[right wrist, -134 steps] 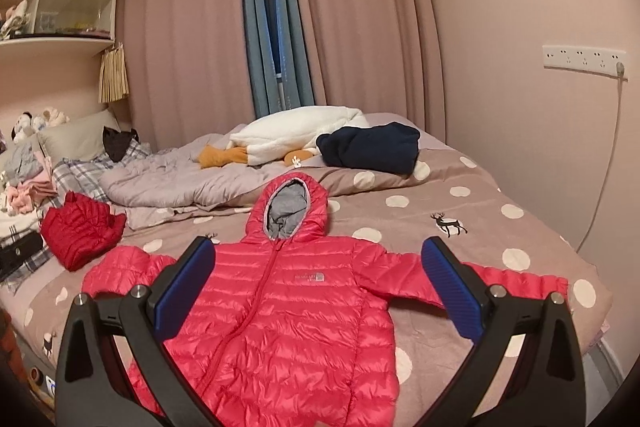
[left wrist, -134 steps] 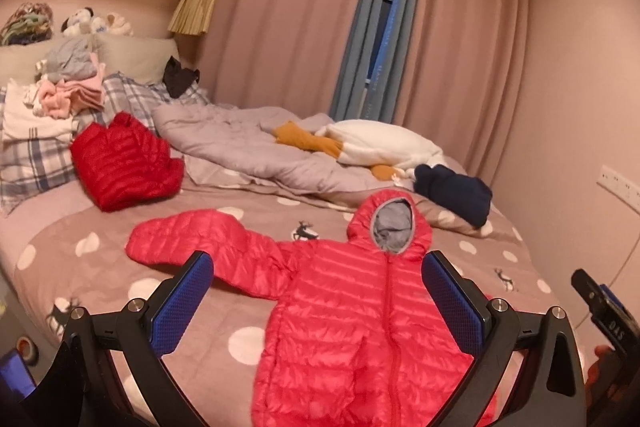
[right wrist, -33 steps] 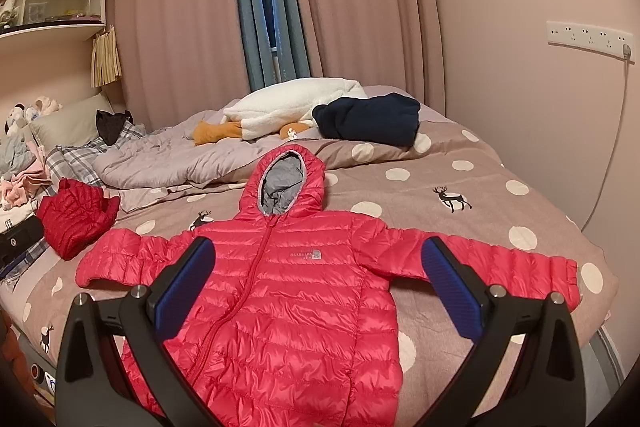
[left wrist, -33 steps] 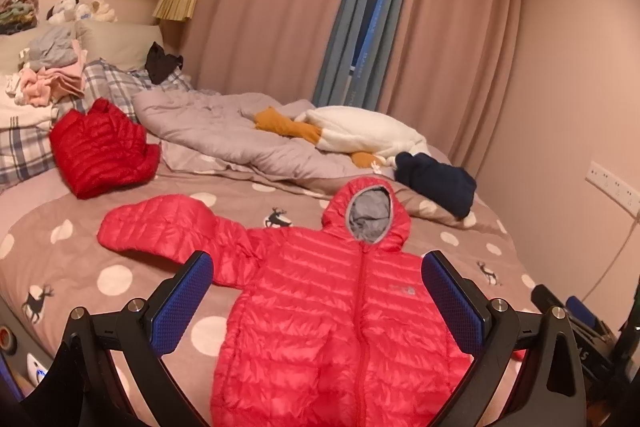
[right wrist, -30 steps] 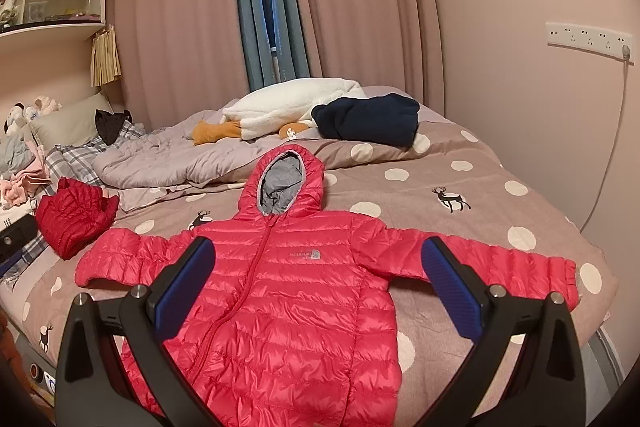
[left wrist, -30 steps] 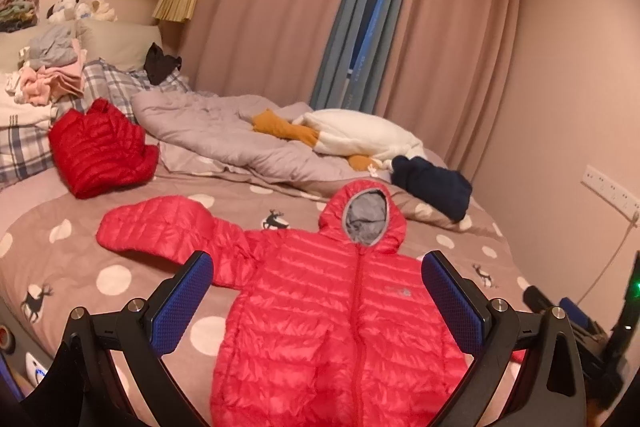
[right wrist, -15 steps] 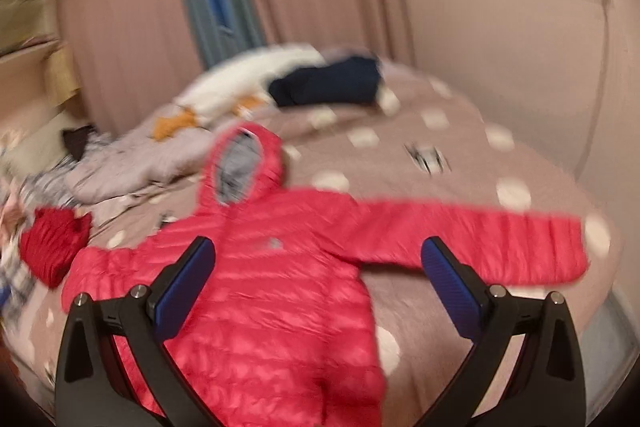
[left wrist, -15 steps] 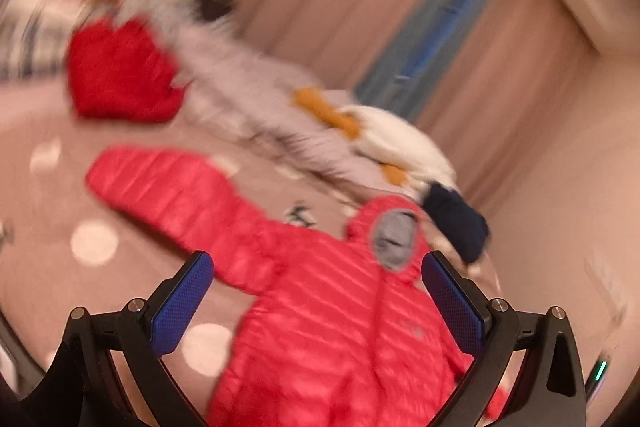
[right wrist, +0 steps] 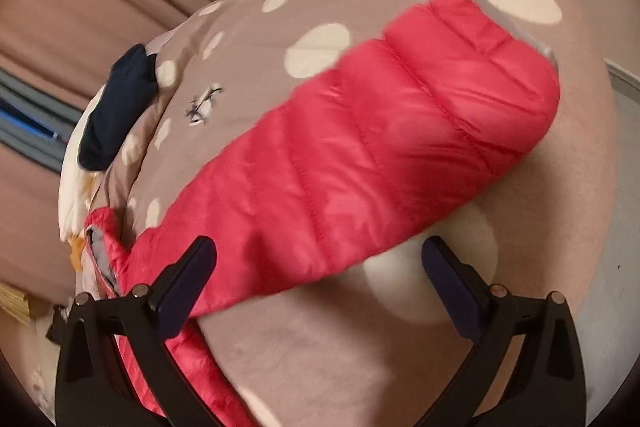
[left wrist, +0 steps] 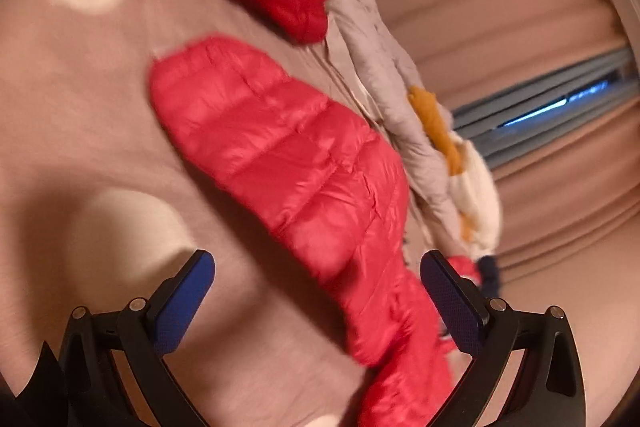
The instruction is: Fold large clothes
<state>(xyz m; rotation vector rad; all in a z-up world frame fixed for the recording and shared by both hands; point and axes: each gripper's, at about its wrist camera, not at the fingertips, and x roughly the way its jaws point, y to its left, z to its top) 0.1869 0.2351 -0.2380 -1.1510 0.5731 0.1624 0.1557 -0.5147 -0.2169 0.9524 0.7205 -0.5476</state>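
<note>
The red jacket [right wrist: 360, 147] lies spread on the bed [right wrist: 320, 347]. The left gripper [left wrist: 316, 291] hovers over one sleeve, the right gripper [right wrist: 320, 275] over the other, jaws wide apart, empty.

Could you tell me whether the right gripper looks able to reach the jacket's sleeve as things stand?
Probably yes. The right gripper is open and close above the sleeve, which lies flat on the bedspread with nothing over it.

Glossy quilted puffer jacket [right wrist: 360, 147] on matt cotton polka-dot bedspread [right wrist: 320, 339]
</note>
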